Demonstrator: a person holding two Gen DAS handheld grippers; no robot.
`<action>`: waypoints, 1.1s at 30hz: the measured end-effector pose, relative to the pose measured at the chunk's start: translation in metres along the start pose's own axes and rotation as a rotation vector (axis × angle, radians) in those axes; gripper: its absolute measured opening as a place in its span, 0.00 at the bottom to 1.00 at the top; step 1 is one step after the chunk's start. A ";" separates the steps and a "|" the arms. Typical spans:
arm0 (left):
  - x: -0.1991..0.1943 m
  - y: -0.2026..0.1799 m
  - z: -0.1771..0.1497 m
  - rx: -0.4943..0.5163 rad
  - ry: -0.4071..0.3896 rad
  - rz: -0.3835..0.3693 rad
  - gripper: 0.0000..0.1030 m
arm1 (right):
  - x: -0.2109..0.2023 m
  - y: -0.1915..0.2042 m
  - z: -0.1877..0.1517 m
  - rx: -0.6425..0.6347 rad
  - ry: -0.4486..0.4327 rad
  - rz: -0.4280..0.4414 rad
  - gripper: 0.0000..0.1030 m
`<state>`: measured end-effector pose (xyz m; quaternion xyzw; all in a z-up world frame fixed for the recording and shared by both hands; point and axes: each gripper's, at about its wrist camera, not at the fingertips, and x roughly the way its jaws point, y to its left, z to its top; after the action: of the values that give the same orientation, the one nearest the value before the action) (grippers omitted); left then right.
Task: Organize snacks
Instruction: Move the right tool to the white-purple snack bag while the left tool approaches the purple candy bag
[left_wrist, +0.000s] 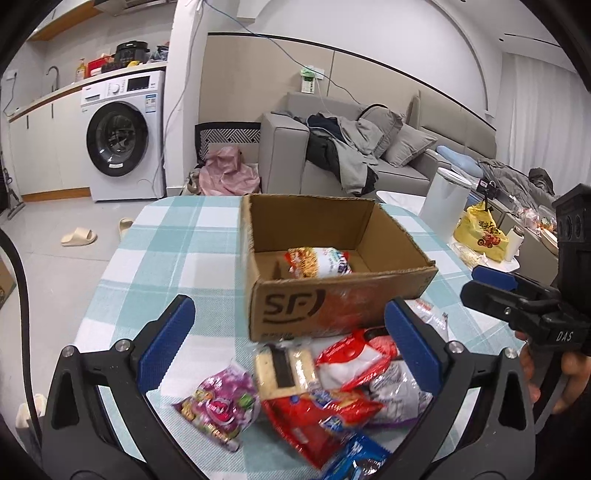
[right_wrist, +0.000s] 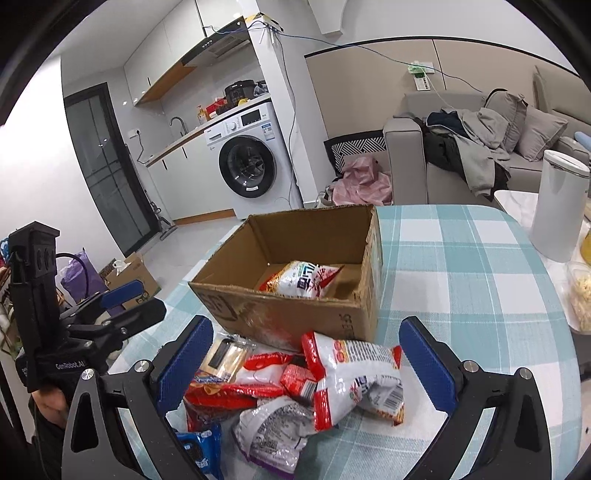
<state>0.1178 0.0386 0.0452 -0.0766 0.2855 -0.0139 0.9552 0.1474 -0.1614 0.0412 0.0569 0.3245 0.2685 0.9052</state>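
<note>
- Left gripper (left_wrist: 290, 345) spread wide, nothing between the pads, hovering over the snack pile (left_wrist: 306, 398) on the table (left_wrist: 166, 236).
- Right gripper (right_wrist: 306, 354) likewise spread wide and empty, above the same pile from the other side.
- Box (left_wrist: 332, 280) open-topped, just behind the pile, touching its far packets; one packet (left_wrist: 317, 262) already lying on the box floor, the rest of the floor bare.
- Still loose on the cloth: purple pack (left_wrist: 221, 406), tan bar pack (left_wrist: 284, 369), red bag (left_wrist: 314, 417), white-and-red bag (right_wrist: 354, 373), silver pouch (right_wrist: 273, 432), blue pack (right_wrist: 195, 446), small red sachet (right_wrist: 299, 380).
- Probably all light: thin film, air-puffed, easy to lift, easy to crush.
- Glossy film likely slippery; safer to pinch across a crimped end seam or a flat corner than across a puffed belly.
- White-and-red bag on top and nearest the right gripper: a good first pick by its upper seam.
- Tan bar pack looks stiffer and flatter; long edges a fair hold, contents possibly brittle, so a gentle squeeze.
- Overlapping packs liable to drag neighbours along; a top-down order seems wise.
- Box walls soft cardboard, liable to shift if bumped.
</note>
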 end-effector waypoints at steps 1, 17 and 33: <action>-0.003 0.002 -0.003 -0.006 0.002 -0.001 0.99 | 0.000 0.000 -0.001 -0.001 0.005 0.001 1.00; -0.014 0.019 -0.041 0.002 0.064 0.019 0.99 | 0.005 0.010 -0.045 -0.046 0.095 -0.019 1.00; -0.011 0.032 -0.064 -0.013 0.092 0.057 0.99 | 0.022 0.001 -0.076 0.060 0.195 -0.017 1.00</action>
<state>0.0730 0.0622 -0.0069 -0.0737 0.3311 0.0118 0.9406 0.1141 -0.1545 -0.0308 0.0546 0.4195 0.2555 0.8694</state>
